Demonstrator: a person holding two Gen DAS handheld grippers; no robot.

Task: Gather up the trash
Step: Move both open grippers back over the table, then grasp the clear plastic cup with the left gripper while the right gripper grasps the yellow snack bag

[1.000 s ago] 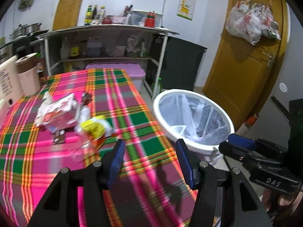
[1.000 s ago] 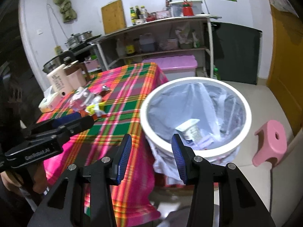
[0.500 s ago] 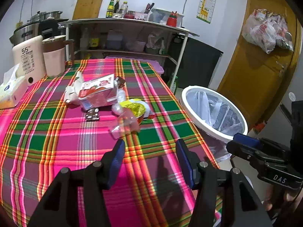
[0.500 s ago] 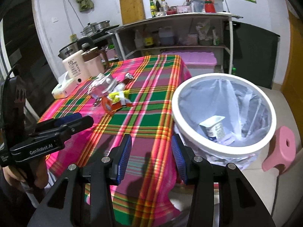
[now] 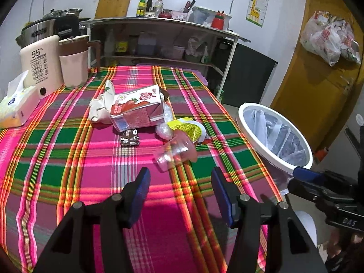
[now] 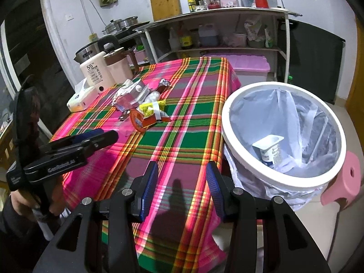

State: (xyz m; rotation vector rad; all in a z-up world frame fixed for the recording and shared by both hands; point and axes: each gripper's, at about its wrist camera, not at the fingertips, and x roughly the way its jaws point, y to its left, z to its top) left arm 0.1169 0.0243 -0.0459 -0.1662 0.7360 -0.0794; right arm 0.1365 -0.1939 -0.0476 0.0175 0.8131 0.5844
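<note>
On the plaid tablecloth (image 5: pixel 68 159), near the middle of the table, lies the trash: a strawberry milk carton (image 5: pixel 137 110), a crumpled white paper (image 5: pixel 101 105) touching its left side, a small dark wrapper (image 5: pixel 129 137) just in front of it, a yellow-lidded cup (image 5: pixel 188 129) and a clear plastic bag (image 5: pixel 174 151) nearest to the camera. One yogurt cup (image 6: pixel 269 150) is already inside the white bin (image 6: pixel 227 122), which stands beside the right edge of the table and is lined with a thin plastic bag.

Compared with one second ago, the left wrist view has swung away from the bin and now faces the pile, and the pile sits more central and nearer in it. This probably means that one deposit is finished and the next pick is beginning.

The left gripper (image 5: pixel 179 193) hovers above the cloth with its fingers wide apart and nothing between them. The clear plastic bag lies just ahead of it, slightly left of the middle line, not touching. The right gripper (image 6: pixel 182 193) is also spread wide and empty, over the near corner of the table, with the bin just to its right and the pile well apart from it.

The next reach likely goes to the plastic bag, which is soft and may slip.
</note>
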